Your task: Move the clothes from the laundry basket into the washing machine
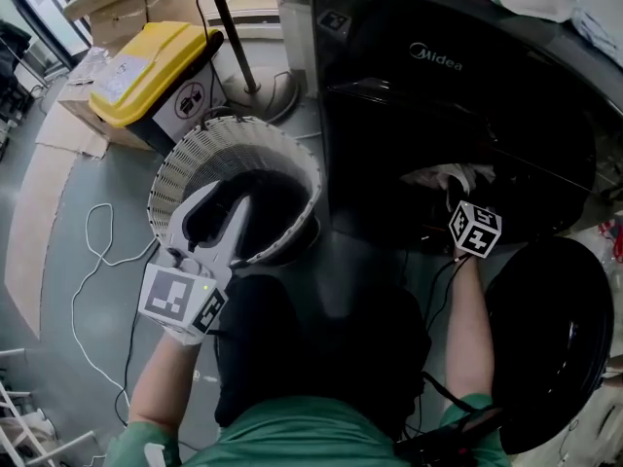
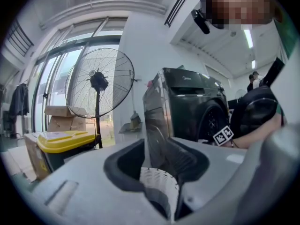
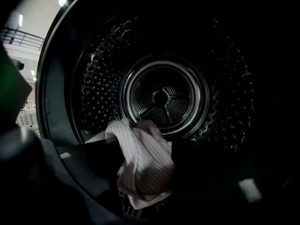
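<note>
Big black washing machine point(image 1: 438, 115) fills the top right of the head view, front-loader, its round door point(image 1: 555, 339) swung wide open at the lower right. Just left of it on the floor sits the white slatted laundry basket point(image 1: 180, 168); the inside looks dark, can't tell what's in there. Behind the basket is a yellow-lidded bin point(image 1: 156, 71), w/ flattened cardboard point(image 1: 73, 129) beside it. The pedestal fan point(image 2: 100, 81) stands btwn bin and machine, tall in the left gripper view. Now the tools: left gripper point(image 1: 232, 197) hangs over the basket's near rim, roughly level, claw spread wide. The left gripper view shows a strip of the slatted basket wall low in the gap, nothing clamped, can't say if it touches. Right gripper point(image 3: 146, 161) is reached into the machine's opening, marker cube point(image 1: 475, 230) just outside the port. Its claw stands apart, and a pale striped garment point(image 3: 140, 163) is slumped in the gap btwn the two jaws, not pinched. That garment lies at the front lip of the steel drum point(image 3: 161, 97), so it's inside the machine, a pale bit of it visible in the opening from the head view too. Smallest: a thin white cable point(image 1: 92, 261) looping on the floor left of the basket.
</note>
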The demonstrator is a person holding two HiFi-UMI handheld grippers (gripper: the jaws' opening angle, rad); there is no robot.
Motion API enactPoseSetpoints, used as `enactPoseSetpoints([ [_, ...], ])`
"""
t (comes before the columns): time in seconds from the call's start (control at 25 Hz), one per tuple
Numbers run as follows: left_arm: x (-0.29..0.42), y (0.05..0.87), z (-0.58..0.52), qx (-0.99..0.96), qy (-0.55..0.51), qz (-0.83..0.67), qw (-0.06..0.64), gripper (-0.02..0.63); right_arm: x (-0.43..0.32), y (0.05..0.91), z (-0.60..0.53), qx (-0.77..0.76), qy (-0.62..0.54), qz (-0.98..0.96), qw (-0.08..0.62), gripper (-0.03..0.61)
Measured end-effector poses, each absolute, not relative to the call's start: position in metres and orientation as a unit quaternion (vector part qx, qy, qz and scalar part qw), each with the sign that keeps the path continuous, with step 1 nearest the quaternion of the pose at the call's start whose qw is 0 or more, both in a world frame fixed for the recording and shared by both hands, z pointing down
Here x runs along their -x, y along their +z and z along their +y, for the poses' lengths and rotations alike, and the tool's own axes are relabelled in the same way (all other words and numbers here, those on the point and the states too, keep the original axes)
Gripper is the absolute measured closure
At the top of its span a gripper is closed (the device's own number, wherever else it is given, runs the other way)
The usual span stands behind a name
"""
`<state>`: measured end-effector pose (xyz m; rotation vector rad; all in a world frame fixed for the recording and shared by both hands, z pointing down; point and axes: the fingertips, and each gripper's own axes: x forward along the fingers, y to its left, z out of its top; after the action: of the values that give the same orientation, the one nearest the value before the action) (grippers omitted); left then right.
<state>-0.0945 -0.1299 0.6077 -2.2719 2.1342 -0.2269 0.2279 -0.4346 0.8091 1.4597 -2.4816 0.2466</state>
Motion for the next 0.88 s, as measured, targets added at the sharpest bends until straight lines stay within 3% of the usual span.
enactPoseSetpoints([
  [0.44,0.093,0.618,-0.146,0.739,-0.057,0.672,-0.009,0.468,-0.238,0.821,-0.377,-0.492,0.076,-0.855,0.146,0.287],
  [0.64,0.094,0.622,-0.148,0.737,-0.059,0.674,-0.014,0.468,-0.248,0.845,-0.388,-0.51,0.096,-0.837,0.173,0.474],
  [0.88,0.094,0.622,-0.146,0.735,-0.075,0.674,-0.009,0.468,-0.241,0.862,-0.431,-0.512,0.121,-0.821,0.222,0.486],
])
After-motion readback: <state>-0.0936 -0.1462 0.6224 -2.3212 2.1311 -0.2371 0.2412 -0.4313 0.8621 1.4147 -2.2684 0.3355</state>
